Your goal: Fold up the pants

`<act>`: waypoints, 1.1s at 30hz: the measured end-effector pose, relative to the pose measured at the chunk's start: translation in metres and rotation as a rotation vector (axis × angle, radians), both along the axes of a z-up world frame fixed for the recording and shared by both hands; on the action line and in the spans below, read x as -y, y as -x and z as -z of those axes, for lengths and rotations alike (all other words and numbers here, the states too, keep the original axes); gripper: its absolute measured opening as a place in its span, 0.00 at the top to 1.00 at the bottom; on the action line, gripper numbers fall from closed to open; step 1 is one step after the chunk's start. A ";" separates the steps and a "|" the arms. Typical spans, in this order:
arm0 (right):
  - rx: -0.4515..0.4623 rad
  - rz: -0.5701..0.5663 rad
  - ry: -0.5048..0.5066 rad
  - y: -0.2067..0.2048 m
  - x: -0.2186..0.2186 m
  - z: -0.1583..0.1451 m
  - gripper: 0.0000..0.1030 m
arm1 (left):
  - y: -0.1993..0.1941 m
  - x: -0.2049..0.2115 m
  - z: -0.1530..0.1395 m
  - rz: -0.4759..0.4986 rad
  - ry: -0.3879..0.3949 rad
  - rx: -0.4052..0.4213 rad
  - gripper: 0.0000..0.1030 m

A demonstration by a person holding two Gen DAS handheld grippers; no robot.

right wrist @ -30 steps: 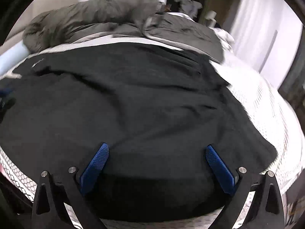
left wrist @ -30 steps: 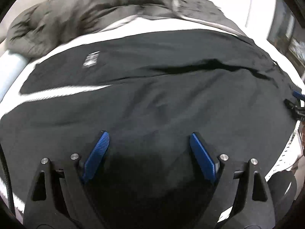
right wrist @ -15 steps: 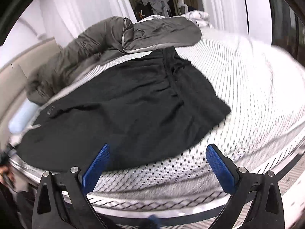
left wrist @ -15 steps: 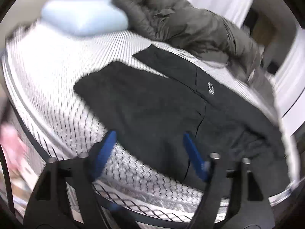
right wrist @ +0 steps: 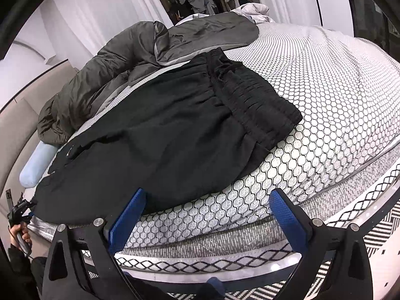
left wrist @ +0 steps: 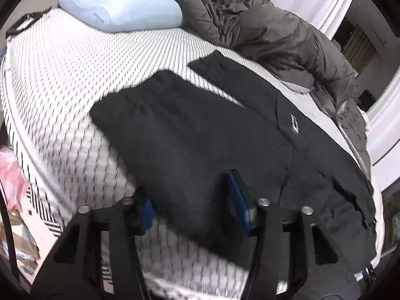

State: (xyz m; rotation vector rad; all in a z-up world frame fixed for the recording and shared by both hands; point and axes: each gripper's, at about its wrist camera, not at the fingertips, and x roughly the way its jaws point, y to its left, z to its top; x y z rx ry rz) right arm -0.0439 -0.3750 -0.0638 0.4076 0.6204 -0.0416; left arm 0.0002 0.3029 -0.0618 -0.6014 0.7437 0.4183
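Black pants (left wrist: 212, 130) sprawl across the mattress (right wrist: 337, 80), soft and limp; the left gripper (left wrist: 195, 200) has just been closing around the near leg edge, while the right gripper (right wrist: 205, 215) gapes empty by the waistband (right wrist: 252, 95).

Left gripper (left wrist: 192, 200) has swung from over the middle of the pants (left wrist: 225, 135) to their leg end near the bed's (left wrist: 62, 80) near edge; its jaws have been closing and now stand narrow with the near edge of a pant leg between them, pad contact blurred; pillow (left wrist: 120, 7) and bare mattress now in its view; right gripper (right wrist: 205, 215) has pulled back off the pants to the bed's near edge, jaws wide over bare mattress; waistband (right wrist: 252, 95) now visible.
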 end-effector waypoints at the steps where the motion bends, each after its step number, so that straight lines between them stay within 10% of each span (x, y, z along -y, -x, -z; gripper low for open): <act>1: 0.000 0.004 -0.009 -0.001 0.001 0.001 0.02 | -0.005 -0.003 -0.001 -0.013 -0.001 0.000 0.88; 13: 0.031 0.041 -0.120 -0.021 0.024 -0.002 0.25 | -0.001 -0.007 -0.030 -0.014 -0.008 0.083 0.99; 17: 0.055 0.092 -0.176 -0.025 0.040 -0.008 0.90 | 0.002 -0.008 -0.031 -0.018 0.006 0.092 0.99; 25: 0.193 0.079 -0.087 -0.003 0.028 -0.056 0.96 | -0.003 -0.017 -0.053 -0.001 0.014 0.131 1.00; 33: 0.320 0.191 0.027 -0.101 0.020 -0.138 0.96 | -0.116 -0.061 -0.113 0.026 -0.011 0.148 1.00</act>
